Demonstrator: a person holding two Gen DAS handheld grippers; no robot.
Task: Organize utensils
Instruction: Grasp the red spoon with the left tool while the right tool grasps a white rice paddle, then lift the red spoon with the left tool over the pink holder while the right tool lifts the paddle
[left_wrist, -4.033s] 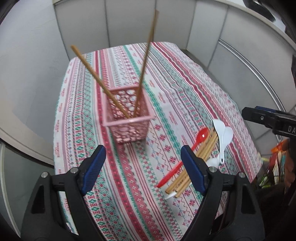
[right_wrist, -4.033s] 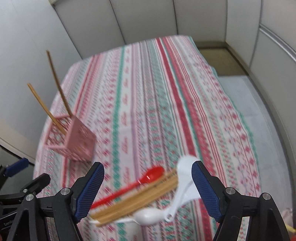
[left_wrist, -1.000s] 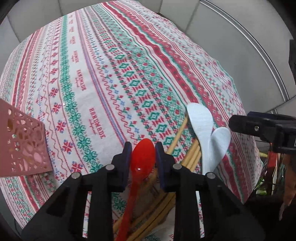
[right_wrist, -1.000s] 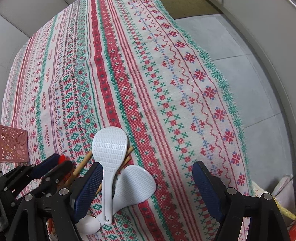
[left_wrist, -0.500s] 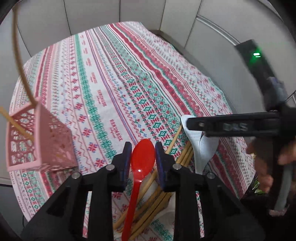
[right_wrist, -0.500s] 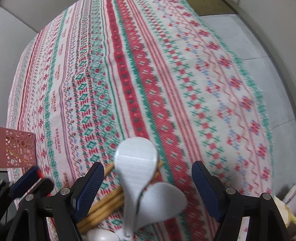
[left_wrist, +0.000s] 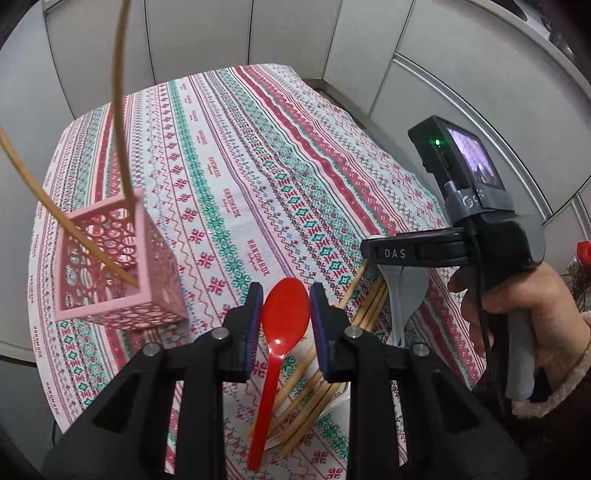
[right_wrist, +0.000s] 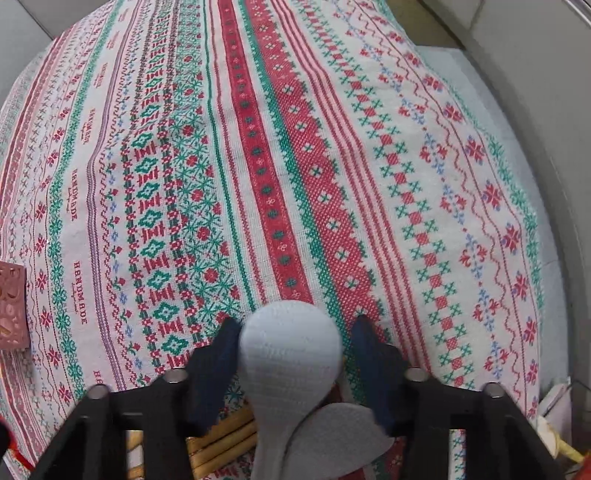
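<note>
My left gripper (left_wrist: 286, 317) is shut on a red plastic spoon (left_wrist: 280, 343) and holds it above the patterned tablecloth (left_wrist: 236, 177). A pink lattice basket (left_wrist: 110, 266) with two wooden chopsticks (left_wrist: 122, 96) stands to its left. My right gripper (right_wrist: 293, 354) has narrowed around a white rice paddle (right_wrist: 290, 365); a small gap shows on the right side. A second white paddle (right_wrist: 332, 435) lies under it. Several wooden chopsticks (left_wrist: 332, 376) lie on the cloth below both grippers, also seen in the right wrist view (right_wrist: 221, 443). The right gripper also shows in the left wrist view (left_wrist: 417, 253).
The pink basket's corner (right_wrist: 13, 306) shows at the left edge of the right wrist view. The table's right edge (right_wrist: 539, 258) drops to a grey floor. Grey cabinet panels (left_wrist: 258, 44) stand behind the table.
My left gripper has lifted the red spoon off the pile and drawn back. My right gripper has come down over the white paddle and its jaws have narrowed around it.
</note>
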